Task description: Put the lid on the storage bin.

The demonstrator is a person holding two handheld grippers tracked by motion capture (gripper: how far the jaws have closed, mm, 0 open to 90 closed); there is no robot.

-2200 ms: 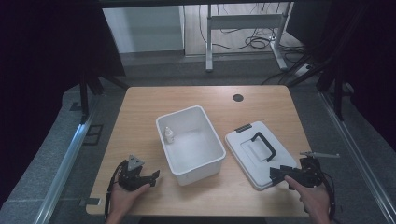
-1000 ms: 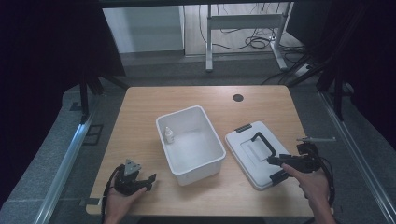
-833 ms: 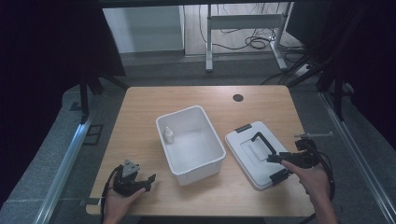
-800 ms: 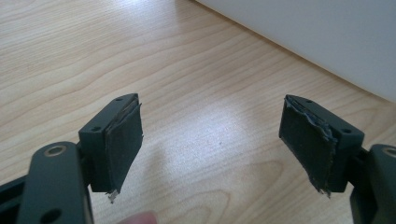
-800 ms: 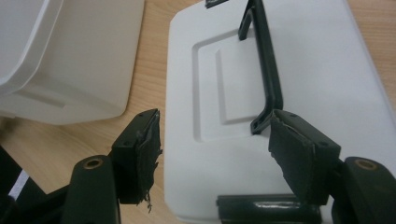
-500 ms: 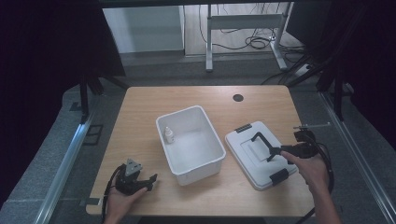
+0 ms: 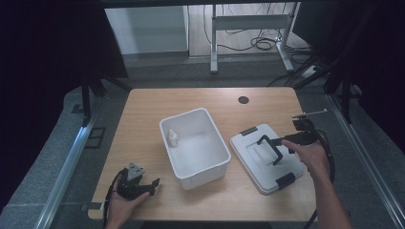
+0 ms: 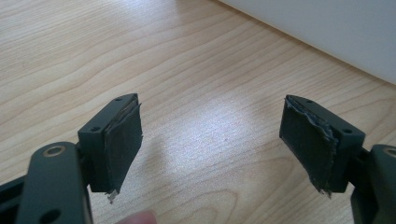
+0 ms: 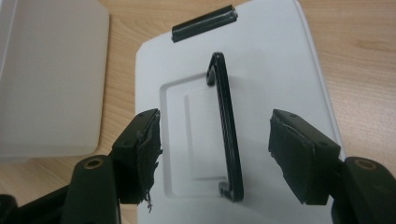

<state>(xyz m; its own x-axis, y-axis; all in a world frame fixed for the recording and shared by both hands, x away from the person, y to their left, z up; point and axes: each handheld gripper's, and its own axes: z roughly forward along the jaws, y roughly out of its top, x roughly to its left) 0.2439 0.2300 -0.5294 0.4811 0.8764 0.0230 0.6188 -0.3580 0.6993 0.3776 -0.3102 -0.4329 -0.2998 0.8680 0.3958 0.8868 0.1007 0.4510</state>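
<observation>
White plastic catches the eye first: an open bin [image 7: 194, 147] sits mid-table on the pale wooden table [image 7: 143, 124], and inside it, against the left wall, a small white bottle [image 7: 173, 139] stands upright. Just to the right of the bin lies its flat white lid [image 7: 248, 152], turned at an angle, with a black carry handle [image 7: 268, 148] raised up off its middle and black latches, one at its far end [image 7: 247, 131] and one at its near end [image 7: 285, 181]. Over on that side, the person's right hand [image 7: 310, 155] holds the right gripper [image 7: 286, 141] low over the lid, and look at the right gripper view: the two black jaws are spread wide apart with the handle [image 9: 225, 126] standing between them, touching neither pad, the worn left pad [image 9: 148, 156] frayed at its edge. The bin's wall [image 9: 51, 74] shows pale at the left of that view. Down at the near left corner, the left hand [image 7: 125, 202] rests on the table with the left gripper [image 7: 152, 185] pointing toward the bin; its jaws gape open too, bare wood [image 8: 205, 107] between them and nothing held, a corner of the white bin [image 8: 336, 32] beyond.
</observation>
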